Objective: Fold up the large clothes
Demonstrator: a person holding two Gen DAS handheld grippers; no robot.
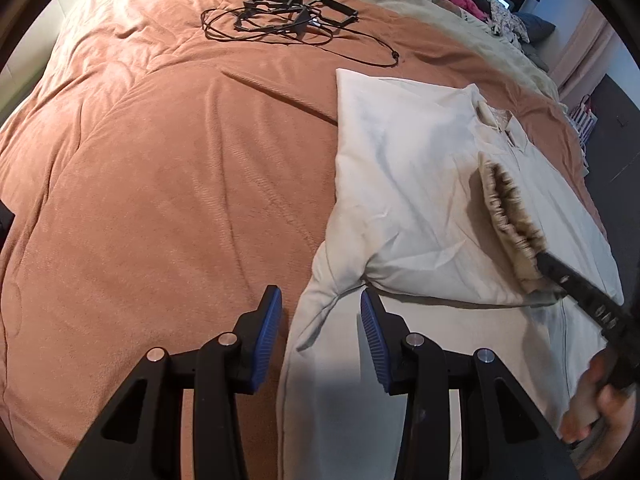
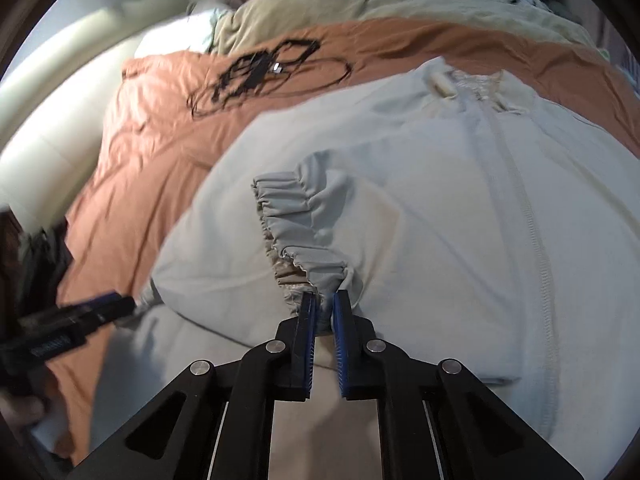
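Sleeve-fold step: my right gripper fingers pinched the elastic cuff over the cream jacket on the bed; left gripper gaped empty beside the sleeve; next, I judged, lay cuff flat across chest.

Cream jacket, terracotta blanket, blue-padded black tool

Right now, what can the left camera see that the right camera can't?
Only the left wrist view shows the open left gripper up close, hovering at the jacket's edge.

Only the right wrist view shows the right gripper pinching the elastic cuff, plus the zipper.

Both show the orange blanket and the black cables.
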